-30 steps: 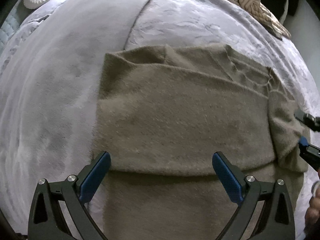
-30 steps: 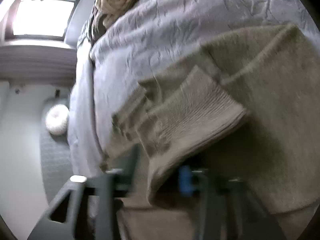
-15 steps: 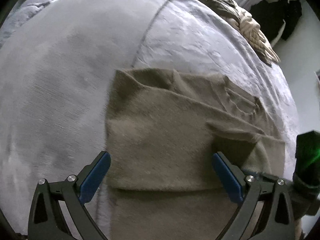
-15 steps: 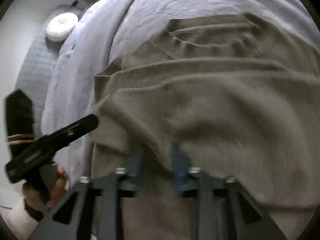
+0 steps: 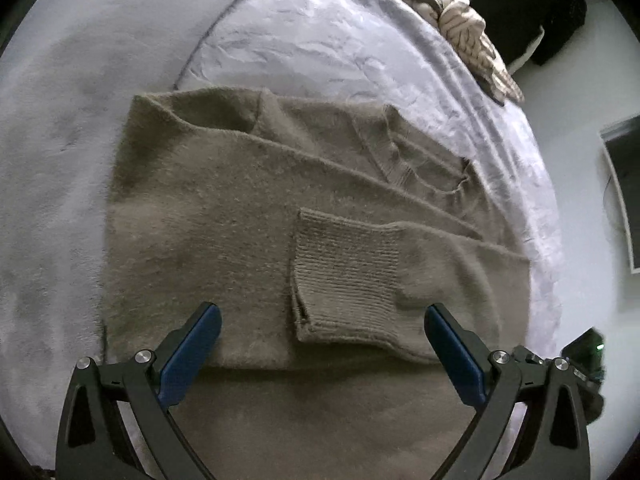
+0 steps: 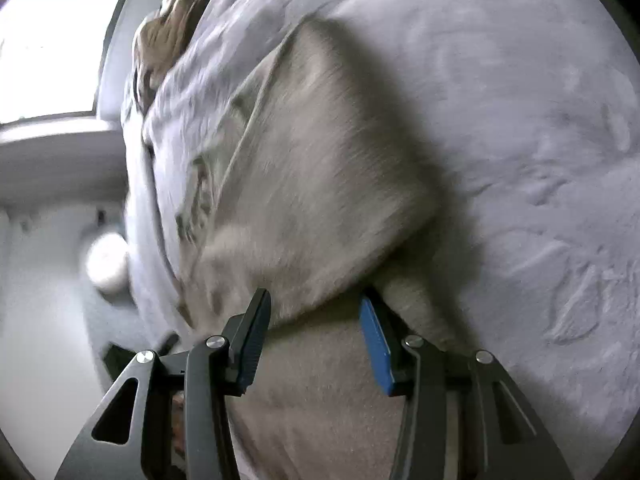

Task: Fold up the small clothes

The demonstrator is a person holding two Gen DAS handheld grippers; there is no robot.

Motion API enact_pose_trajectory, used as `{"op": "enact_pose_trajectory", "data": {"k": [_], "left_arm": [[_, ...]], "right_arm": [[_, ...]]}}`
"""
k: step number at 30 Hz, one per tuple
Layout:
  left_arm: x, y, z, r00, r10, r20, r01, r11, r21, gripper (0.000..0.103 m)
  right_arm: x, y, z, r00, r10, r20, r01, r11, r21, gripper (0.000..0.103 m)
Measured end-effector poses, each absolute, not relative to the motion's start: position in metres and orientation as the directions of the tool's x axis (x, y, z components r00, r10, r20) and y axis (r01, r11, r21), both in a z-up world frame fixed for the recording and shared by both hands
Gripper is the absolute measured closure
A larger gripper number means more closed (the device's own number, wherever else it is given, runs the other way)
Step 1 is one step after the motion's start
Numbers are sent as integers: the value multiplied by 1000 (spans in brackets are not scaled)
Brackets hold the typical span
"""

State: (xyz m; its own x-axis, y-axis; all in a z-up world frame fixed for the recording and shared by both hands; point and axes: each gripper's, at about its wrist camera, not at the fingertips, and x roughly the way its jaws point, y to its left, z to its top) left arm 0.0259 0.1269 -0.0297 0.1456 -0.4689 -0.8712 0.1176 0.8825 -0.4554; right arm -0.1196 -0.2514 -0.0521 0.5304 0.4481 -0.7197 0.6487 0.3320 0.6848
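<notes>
Since the earlier frame, the sleeve point(image 5: 348, 276) is laid across the sweater point(image 5: 200, 208); right hand-held gripper point(image 6: 314, 326), just opening, and left hand-held gripper point(image 5: 320, 344) are seen empty, narrowing the garment for folding.

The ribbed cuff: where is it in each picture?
Left wrist: the cuff lies on the sweater, right of centre.
Right wrist: not identifiable; the picture is blurred.
Shared landmark: the patterned cloth at the bed's far edge, top left in the right view.

Both wrist views look steeply down, close over the bed point(image 5: 100, 80); both share the sweater point(image 5: 240, 216).
</notes>
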Motion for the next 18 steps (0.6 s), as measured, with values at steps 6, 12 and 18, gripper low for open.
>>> {"op": "enact_pose_trajectory", "data": {"k": [6, 12, 18], "left_arm": [[31, 114, -49, 103, -432, -896, 118, 900, -421, 13], [27, 109, -38, 132, -433, -892, 169, 896, -410, 94], [7, 115, -48, 139, -359, -923, 220, 920, -325, 94]], "right_arm": [[-121, -276, -60, 559, 418, -716, 661, 296, 689, 58], [-111, -287, -28, 486, 344, -803, 623, 509, 595, 96], [-112, -293, -51, 409, 372, -834, 609, 569, 552, 96]]}}
